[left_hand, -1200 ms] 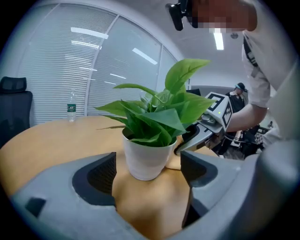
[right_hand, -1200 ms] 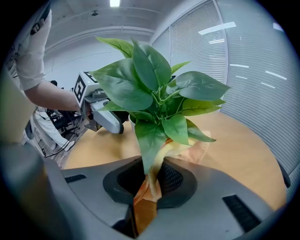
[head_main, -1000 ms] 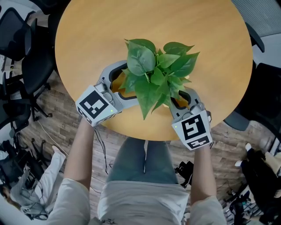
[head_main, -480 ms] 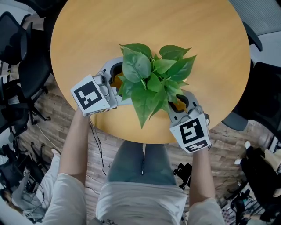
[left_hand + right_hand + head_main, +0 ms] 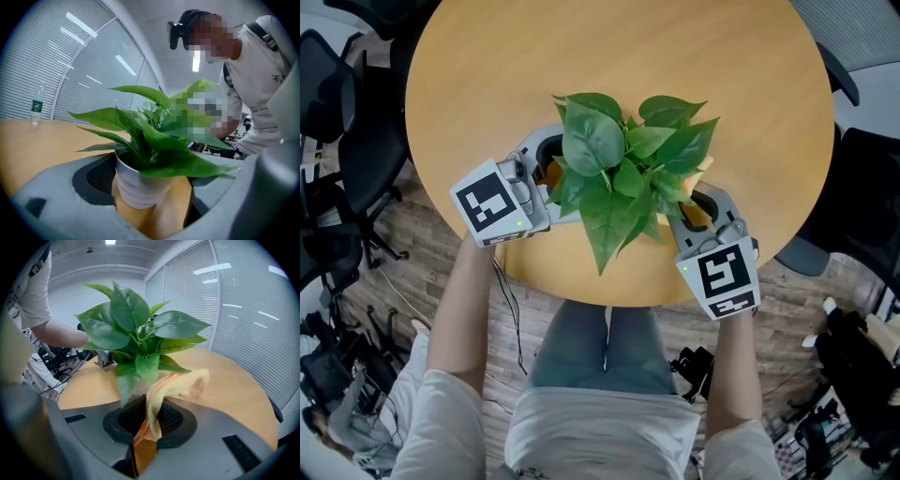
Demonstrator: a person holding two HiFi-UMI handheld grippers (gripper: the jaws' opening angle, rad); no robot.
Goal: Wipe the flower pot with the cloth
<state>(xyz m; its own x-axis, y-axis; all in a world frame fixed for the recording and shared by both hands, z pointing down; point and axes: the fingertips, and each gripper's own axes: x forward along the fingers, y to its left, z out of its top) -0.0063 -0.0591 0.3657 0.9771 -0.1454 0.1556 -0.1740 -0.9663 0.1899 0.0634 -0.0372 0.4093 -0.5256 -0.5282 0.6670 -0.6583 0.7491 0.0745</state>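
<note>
Flower pot (image 5: 140, 187), one only, white and ribbed, stands on the round wooden tabletop (image 5: 619, 56) close to its near edge. It holds one plant (image 5: 619, 173) with broad green leaves that spread over it and hide it from the head view. The left gripper (image 5: 562, 178) has its jaws apart with the pot between them; the dark pad of one jaw is just beside the pot's wall, and a strip of bare wood shows between the pot and the other jaw. The right gripper (image 5: 698, 211) has its jaws pressed together on one yellow-and-orange cloth (image 5: 173, 383), which rises from the pinch and folds over toward the plant's lower leaves, at the side of the pot nearer the tabletop's right edge. Each gripper carries one cube with a black-and-white square marker, no letters on either. One clear bottle (image 5: 36, 105) with a green label stands upright far back on the tabletop; its print is too small to read
</note>
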